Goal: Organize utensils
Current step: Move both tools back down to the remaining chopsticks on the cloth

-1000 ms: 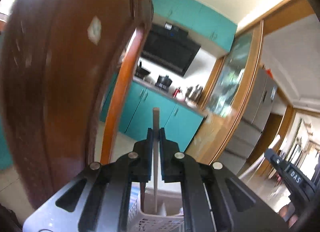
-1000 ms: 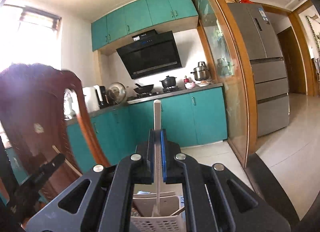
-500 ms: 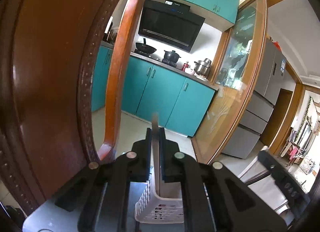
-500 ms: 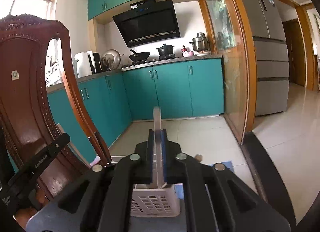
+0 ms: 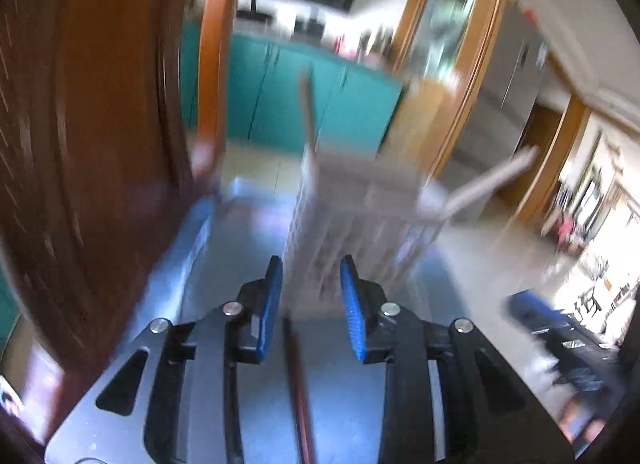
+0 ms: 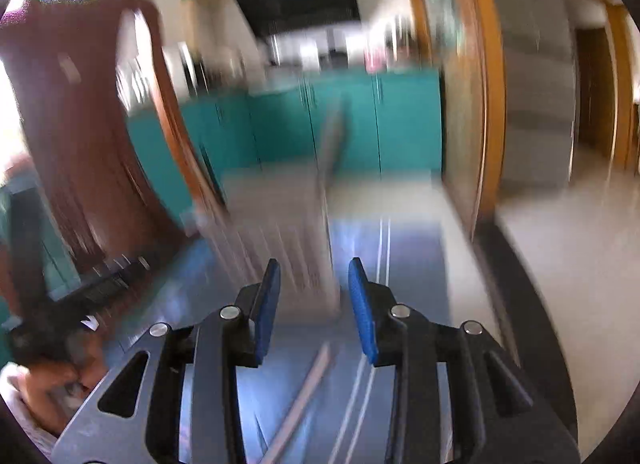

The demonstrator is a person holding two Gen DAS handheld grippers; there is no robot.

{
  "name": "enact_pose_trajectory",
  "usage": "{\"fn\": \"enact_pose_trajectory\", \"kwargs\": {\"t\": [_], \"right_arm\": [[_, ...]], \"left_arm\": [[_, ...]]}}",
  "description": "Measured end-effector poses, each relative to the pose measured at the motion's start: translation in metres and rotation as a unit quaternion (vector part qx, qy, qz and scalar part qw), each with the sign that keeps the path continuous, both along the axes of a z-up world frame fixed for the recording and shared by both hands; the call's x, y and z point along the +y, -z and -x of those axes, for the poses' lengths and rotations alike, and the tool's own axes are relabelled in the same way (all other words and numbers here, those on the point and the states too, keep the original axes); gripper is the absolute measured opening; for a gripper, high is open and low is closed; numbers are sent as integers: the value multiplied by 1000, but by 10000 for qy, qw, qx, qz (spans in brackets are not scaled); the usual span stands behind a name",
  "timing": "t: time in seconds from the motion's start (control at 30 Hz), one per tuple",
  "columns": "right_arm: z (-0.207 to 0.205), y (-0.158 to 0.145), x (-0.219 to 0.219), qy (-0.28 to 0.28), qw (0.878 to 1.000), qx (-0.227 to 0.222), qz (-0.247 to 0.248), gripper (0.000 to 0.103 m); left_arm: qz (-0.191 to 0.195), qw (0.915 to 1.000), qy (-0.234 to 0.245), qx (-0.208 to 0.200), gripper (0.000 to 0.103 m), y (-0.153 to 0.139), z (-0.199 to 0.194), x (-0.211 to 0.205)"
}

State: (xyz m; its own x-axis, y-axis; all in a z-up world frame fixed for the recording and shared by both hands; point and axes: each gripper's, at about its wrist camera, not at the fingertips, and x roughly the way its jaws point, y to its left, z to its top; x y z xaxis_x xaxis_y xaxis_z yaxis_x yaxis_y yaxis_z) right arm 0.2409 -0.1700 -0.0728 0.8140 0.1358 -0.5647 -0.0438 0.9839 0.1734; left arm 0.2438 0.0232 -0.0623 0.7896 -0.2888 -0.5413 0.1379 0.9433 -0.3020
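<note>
Both views are motion-blurred. A white slotted utensil basket (image 5: 352, 219) stands on the blue table; it also shows in the right wrist view (image 6: 280, 232). A brown stick-like utensil (image 5: 308, 115) and a pale one (image 5: 488, 179) stand out of it; a pale handle (image 6: 332, 139) shows in the right wrist view. My left gripper (image 5: 311, 304) is open and empty just before the basket. My right gripper (image 6: 314, 304) is open and empty near it. A dark red utensil (image 5: 298, 384) lies under the left gripper, and pale utensils (image 6: 308, 388) lie under the right.
A dark wooden chair back (image 5: 100, 143) stands close on the left, also in the right wrist view (image 6: 80, 123). The other gripper and hand show at the right (image 5: 568, 340) and at the left (image 6: 60, 344). Teal cabinets (image 6: 360, 115) lie beyond.
Both grippers have opened and let go of their utensils, which now stand in the basket. Both have pulled back and tilted down towards the table.
</note>
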Motion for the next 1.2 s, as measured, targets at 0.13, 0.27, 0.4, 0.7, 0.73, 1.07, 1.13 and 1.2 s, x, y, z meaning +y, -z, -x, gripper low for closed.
{"fn": "enact_pose_trajectory", "kwargs": {"t": [0.13,0.27,0.4,0.7,0.73,1.07,1.13,1.2], "right_arm": [[-53,68,-4,154,9882,1487,-320,35],[-78,93,-3,287,9810,1903,-241,35],[-91,106,4,250,9785,2043,-130,35],[-82,108,1,223,9793,1958,467,8],[-80,108,1,197,9809,1877,467,8],[-71,91,-9,239,9871,1574,179,8],[-63,87,-11,246,9874,1559,142,9],[-56,84,-14,263,9878,1532,87,12]], "left_arm": [[-124,9957,-36,913,30,38,-19,2],[-241,9907,-143,1332,30,56,-28,5],[-326,9877,-101,1524,34,68,-31,3],[-461,9816,-6,1855,37,87,-45,-7],[-464,9810,39,1883,37,89,-45,-9],[-864,9800,124,1788,38,93,-42,-25],[-923,9801,103,1755,38,92,-42,-26],[-979,9802,36,1722,40,93,-40,-28]]}}
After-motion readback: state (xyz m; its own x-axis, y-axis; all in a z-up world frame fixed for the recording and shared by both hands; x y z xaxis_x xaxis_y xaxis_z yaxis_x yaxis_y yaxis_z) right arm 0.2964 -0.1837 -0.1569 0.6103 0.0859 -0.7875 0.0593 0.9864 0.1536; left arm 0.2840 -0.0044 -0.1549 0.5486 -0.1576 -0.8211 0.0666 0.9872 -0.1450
